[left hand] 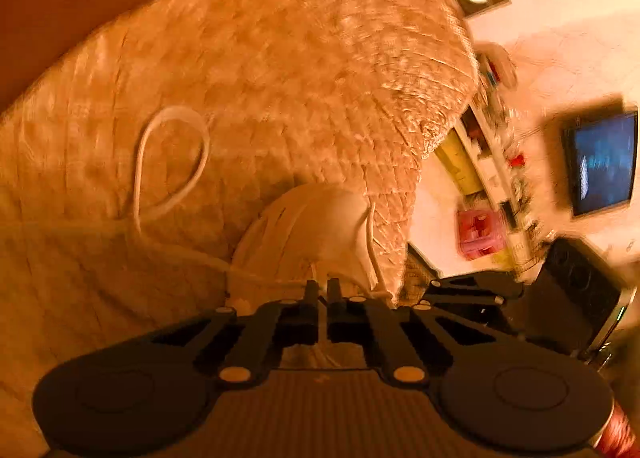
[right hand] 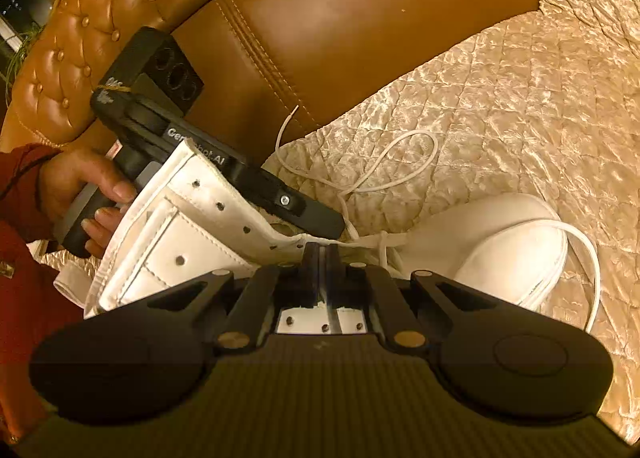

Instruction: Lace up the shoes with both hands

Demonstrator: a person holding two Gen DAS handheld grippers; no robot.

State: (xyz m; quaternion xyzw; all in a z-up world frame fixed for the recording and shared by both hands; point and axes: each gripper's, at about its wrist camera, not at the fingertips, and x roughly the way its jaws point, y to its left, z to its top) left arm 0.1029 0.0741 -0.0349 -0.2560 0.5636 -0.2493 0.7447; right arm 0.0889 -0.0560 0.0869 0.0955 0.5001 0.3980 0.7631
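Observation:
A white shoe (right hand: 500, 242) lies on a quilted cream cover, toe to the right in the right wrist view, with its eyelet flap (right hand: 216, 217) turned up. In the left wrist view its toe (left hand: 316, 225) sits just past my left gripper (left hand: 322, 286), which is shut with a blurred white lace (left hand: 138, 165) leading into its tips. My right gripper (right hand: 322, 250) is shut on a lace strand at the eyelet edge. The left gripper (right hand: 338, 227) comes in from the left, its tip next to mine. Loose lace (right hand: 435, 151) loops on the cover.
A person's hand (right hand: 88, 189) in a red sleeve grips the left tool's handle. Brown leather upholstery (right hand: 340, 17) rises behind the cover (right hand: 520, 97). The cover's edge (left hand: 404, 193) drops to a room with a lit screen (left hand: 600, 165) and a pink box (left hand: 480, 232).

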